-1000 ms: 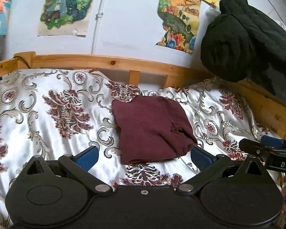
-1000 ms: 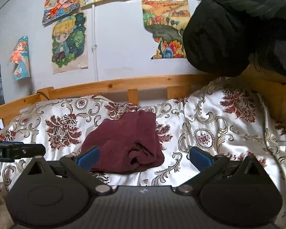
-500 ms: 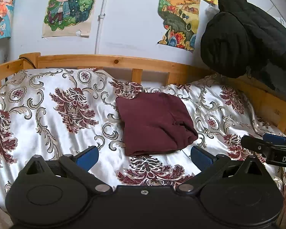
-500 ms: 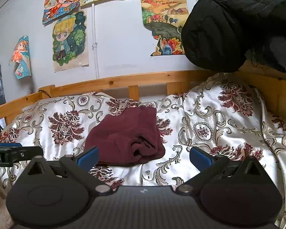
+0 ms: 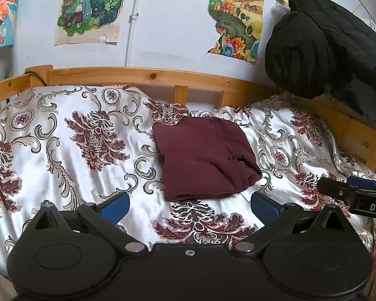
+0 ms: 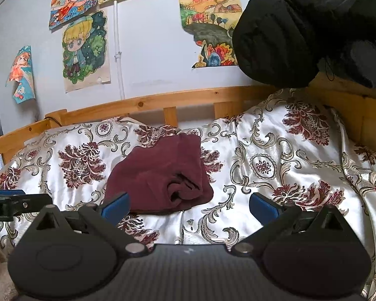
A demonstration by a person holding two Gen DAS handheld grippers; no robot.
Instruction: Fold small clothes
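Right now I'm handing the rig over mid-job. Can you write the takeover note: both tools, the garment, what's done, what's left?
Left tool: open, empty, hanging short of the garment, not touching it.
Right tool: open, empty, also clear of the cloth.
Maroon garment: lies folded into a compact bundle on the floral bedspread, near the wooden bed rail. Its near right corner is bunched, with loose layers showing.
Done: the fold looks essentially complete.
Left: perhaps tidy that bunched corner; no other small clothes are in view. A black jacket hangs at the right, apart from the job.
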